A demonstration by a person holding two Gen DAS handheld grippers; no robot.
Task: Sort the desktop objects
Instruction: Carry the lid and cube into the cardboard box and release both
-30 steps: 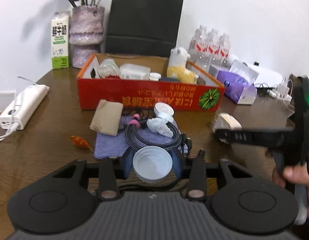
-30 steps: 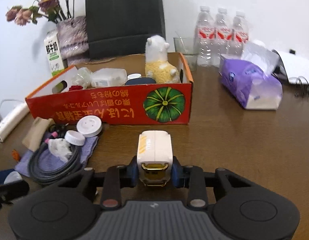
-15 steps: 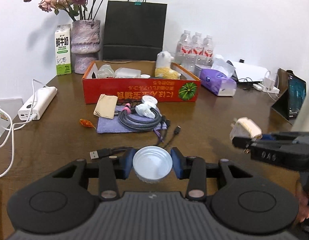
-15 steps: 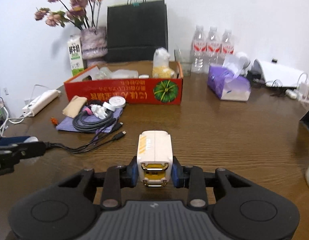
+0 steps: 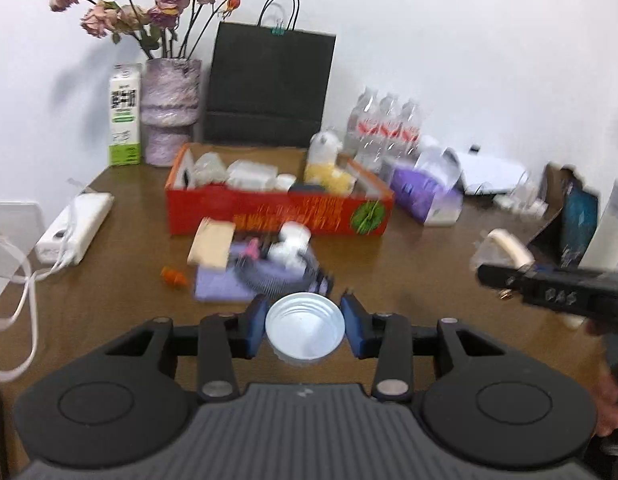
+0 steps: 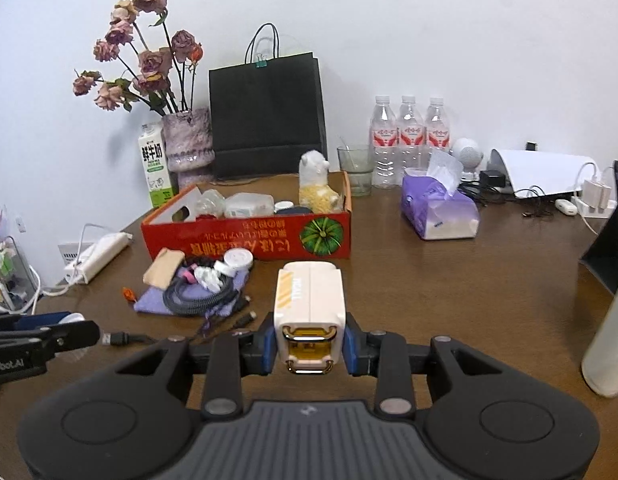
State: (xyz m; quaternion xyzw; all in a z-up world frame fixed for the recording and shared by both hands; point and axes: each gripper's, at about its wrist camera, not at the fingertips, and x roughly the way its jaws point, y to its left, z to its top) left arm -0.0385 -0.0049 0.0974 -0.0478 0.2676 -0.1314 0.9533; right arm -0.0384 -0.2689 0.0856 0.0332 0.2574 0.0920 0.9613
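The left tool point(image 5: 305, 330) is clamped on a white lid point(image 5: 305, 327), held open side up above the bench point(image 5: 121, 280), in front of the cable coil point(image 5: 275, 276) that lies on a purple cloth point(image 5: 213, 290). The right tool point(image 6: 309, 344) is clamped on a cream box point(image 6: 309, 308) with a gold clasp, held above the bench just in front of the red carton point(image 6: 249, 236). The carton holds a plush toy point(image 6: 315, 188) and small containers, and a purple tissue pack point(image 6: 439, 210) sits well to its right.
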